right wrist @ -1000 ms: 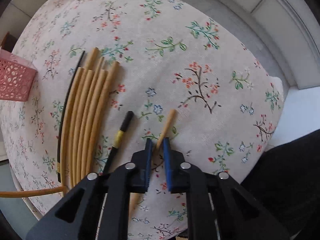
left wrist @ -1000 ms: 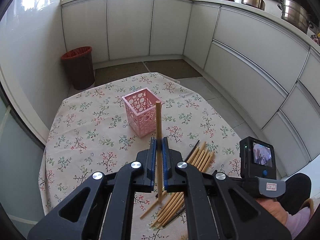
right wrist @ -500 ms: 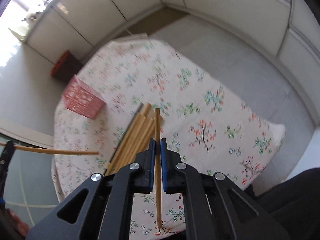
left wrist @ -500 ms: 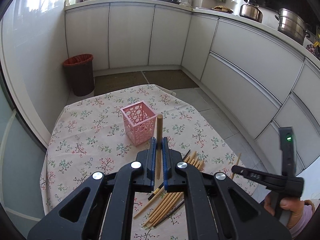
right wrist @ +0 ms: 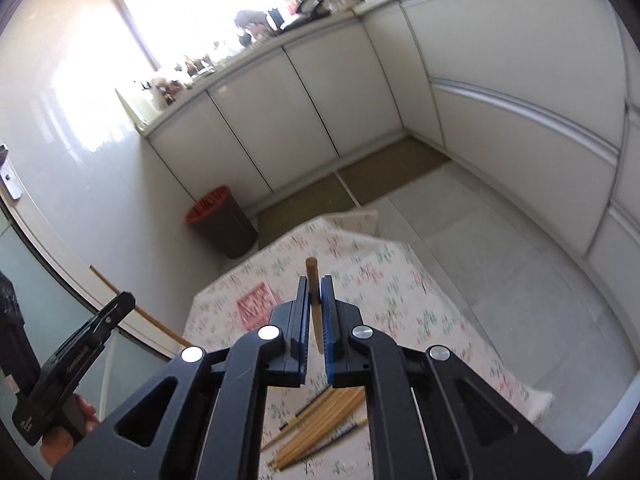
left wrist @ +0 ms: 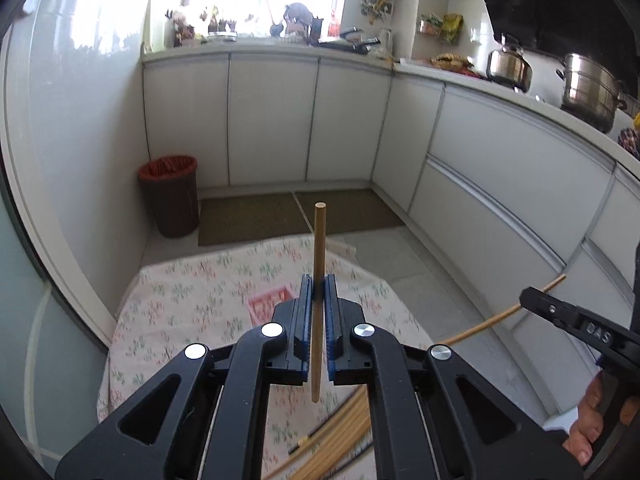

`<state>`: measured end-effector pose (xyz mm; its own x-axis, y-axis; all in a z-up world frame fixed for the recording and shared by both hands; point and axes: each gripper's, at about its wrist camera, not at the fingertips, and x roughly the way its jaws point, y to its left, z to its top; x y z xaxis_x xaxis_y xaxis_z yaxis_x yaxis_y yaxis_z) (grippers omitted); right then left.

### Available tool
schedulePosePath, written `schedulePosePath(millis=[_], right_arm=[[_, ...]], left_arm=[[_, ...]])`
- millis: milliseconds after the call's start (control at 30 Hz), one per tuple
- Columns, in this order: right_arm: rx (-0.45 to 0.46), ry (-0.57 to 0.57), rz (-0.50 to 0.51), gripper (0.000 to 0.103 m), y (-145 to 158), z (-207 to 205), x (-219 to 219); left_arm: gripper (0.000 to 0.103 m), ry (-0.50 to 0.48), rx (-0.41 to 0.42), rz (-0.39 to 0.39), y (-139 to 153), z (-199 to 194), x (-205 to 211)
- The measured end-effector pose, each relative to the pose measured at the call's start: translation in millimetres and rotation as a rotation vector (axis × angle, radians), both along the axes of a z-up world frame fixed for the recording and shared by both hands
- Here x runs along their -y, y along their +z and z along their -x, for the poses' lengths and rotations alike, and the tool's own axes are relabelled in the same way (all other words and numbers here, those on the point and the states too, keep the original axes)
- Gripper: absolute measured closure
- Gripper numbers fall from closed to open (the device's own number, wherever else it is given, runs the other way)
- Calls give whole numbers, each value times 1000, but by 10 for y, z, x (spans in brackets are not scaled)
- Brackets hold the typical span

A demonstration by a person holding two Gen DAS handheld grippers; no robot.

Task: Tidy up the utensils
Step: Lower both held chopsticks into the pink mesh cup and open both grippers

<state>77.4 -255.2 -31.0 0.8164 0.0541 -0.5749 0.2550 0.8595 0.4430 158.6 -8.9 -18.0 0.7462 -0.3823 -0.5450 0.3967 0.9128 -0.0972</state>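
Observation:
My left gripper point(left wrist: 316, 284) is shut on a wooden chopstick point(left wrist: 319, 248) that stands upright between its pads, high above the table. My right gripper point(right wrist: 316, 284) is shut on a second wooden chopstick point(right wrist: 313, 276); it also shows at the right of the left wrist view point(left wrist: 532, 298) with its stick point(left wrist: 480, 326) slanting. The pink perforated basket point(left wrist: 268, 306) sits on the floral tablecloth point(left wrist: 180, 300), partly hidden behind my left fingers. It also shows in the right wrist view point(right wrist: 256, 306). A bundle of wooden and black chopsticks point(right wrist: 320, 424) lies on the cloth below both grippers.
White kitchen cabinets point(left wrist: 272, 120) run around the room. A brown bin with a red liner point(left wrist: 170, 196) stands on the floor by the left wall. Pots point(left wrist: 588, 84) stand on the counter at the right. A dark floor mat point(left wrist: 256, 216) lies beyond the table.
Both grippers have risen and tilted up, so the table has dropped low in both views. The right gripper closed on its chopstick and lifted it off the cloth.

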Motion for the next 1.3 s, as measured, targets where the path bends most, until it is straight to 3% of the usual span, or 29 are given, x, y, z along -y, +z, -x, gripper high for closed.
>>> schedulePosePath(millis=[133,267,500,567,667,733,867,933,1033,1300], right_arm=[[40,16,2,97,158,-205,64],[57,29,10,97,197,-396,82],[55,60,16,97,95,-727,36],[56,69,17,97,78,-796,6],[76,91,28,97,133,-925,-75],[99,104,43,97,196,-985,-154],[127,135,73,97,250,-1172,-327],[133,155,79,97,232,-1290,-430],[128,183,90,97,137,-1472,-584],[83,255,114,93,-309,-1793,-888]], left_arm=[[98,71,42,3,102,-322,89],[98,145,42,5,13,-645,101],[96,197,-76,15,-535,-1057,2],[92,192,-119,19,-655,-1068,-59],[75,213,-121,85,-660,-967,-251],[59,229,-95,148,-560,-873,-397],[57,278,-19,213,-283,-689,-631],[45,325,11,216,-183,-615,-724],[42,364,36,208,-132,-549,-823],[39,386,-27,177,-271,-657,-930]])
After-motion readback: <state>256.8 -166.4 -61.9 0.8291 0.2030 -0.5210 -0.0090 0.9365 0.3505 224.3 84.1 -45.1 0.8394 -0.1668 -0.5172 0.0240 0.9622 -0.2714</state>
